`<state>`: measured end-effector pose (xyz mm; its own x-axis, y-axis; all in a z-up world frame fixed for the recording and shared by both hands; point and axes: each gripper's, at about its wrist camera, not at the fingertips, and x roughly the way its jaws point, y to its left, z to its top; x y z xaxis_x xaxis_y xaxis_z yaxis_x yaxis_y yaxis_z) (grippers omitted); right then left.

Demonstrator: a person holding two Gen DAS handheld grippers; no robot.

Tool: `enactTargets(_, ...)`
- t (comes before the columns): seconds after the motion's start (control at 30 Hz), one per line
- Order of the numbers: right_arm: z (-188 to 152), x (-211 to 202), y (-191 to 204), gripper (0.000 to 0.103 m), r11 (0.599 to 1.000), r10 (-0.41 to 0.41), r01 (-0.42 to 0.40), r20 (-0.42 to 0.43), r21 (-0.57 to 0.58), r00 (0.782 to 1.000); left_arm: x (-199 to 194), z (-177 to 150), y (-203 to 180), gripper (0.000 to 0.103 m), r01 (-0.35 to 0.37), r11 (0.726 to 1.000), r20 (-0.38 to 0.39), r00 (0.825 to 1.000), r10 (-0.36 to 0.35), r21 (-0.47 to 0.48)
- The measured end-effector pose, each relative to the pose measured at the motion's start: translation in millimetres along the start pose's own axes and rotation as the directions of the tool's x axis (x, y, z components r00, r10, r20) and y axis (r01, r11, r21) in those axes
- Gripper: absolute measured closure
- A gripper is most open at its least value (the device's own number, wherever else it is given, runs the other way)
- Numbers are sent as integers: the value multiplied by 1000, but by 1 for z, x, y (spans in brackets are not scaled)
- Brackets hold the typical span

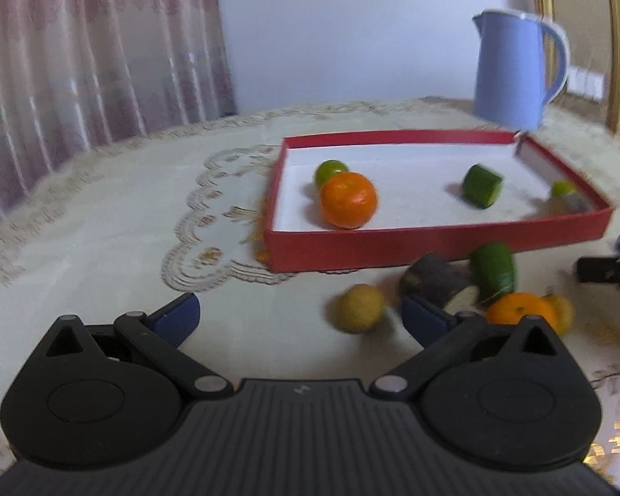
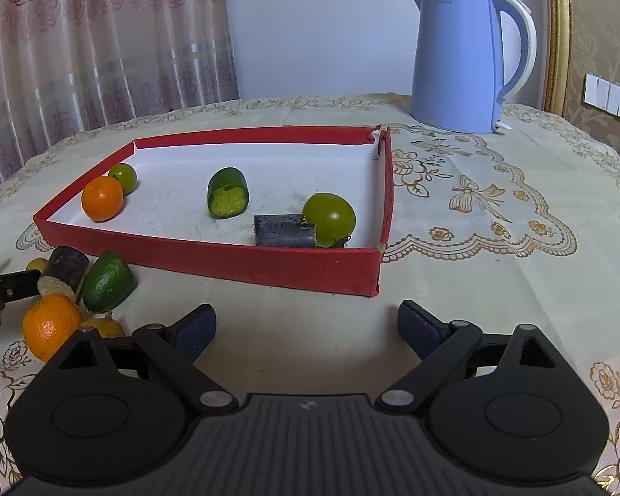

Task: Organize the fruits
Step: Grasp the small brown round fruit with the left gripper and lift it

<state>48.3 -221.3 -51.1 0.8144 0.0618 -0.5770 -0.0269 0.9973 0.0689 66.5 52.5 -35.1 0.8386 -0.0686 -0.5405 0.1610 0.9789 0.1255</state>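
Note:
A red tray (image 2: pixel 211 254) with a white floor holds an orange (image 2: pixel 102 198), a small green fruit (image 2: pixel 123 177), a cut green piece (image 2: pixel 227 198), a dark cylinder piece (image 2: pixel 284 230) and a green tomato (image 2: pixel 329 218). In front of the tray (image 1: pixel 434 244) on the cloth lie a yellow fruit (image 1: pixel 359 308), a dark cut piece (image 1: pixel 438 283), a green piece (image 1: pixel 494 266) and an orange (image 1: pixel 521 310). My left gripper (image 1: pixel 299 318) is open and empty, just left of the yellow fruit. My right gripper (image 2: pixel 306 324) is open and empty before the tray's front wall.
A blue electric kettle (image 2: pixel 465 62) stands at the back right of the table. An embroidered cream tablecloth (image 2: pixel 475 206) covers the table. A curtain (image 2: pixel 82 49) hangs behind on the left. The loose pile also shows at the left of the right wrist view.

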Motion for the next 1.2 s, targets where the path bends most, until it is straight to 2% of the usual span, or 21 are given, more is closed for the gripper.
enactTargets(0.17, 0, 0, 0, 8, 1000, -1, 1, -1, -1, 1000, 12, 1, 3, 1, 0, 1000, -64, 998, -2, -26)
enactTargets(0.3, 0, 1, 1, 8, 1000, -5, 5, -2, -7, 1000, 11, -1, 2, 5, 10, 1000, -58, 998, -12, -26)
enactTargets(0.4, 0, 1, 1, 8, 1000, -7, 7, -4, -12, 1000, 9, -3, 2, 11, 23, 999, -50, 998, -25, -30)
enactTargets(0.47, 0, 1, 1, 8, 1000, -8, 8, -4, -12, 1000, 7, -3, 4, 19, 45, 998, -46, 998, -47, -43)
enactTargets(0.57, 0, 1, 1, 7, 1000, -9, 9, -4, -14, 1000, 2, -5, 2, 42, 79, 996, -29, 996, -80, -36)
enactTargets(0.63, 0, 1, 1, 7, 1000, -10, 10, -5, -15, 1000, 0, -5, -1, 68, 93, 995, -18, 995, -93, -23)
enactTargets(0.73, 0, 1, 1, 7, 1000, -10, 10, -5, -16, 1000, 0, -5, -1, 76, 112, 993, -16, 994, -112, -25)
enactTargets(1.1, 0, 1, 2, 7, 1000, -11, 11, -6, -17, 1000, -3, -4, 5, 80, 91, 992, -16, 996, -92, -82)
enactTargets(1.2, 0, 2, 2, 7, 1000, -12, 12, -6, -18, 1000, -3, 1, 8, 80, 118, 986, -14, 993, -120, -118)
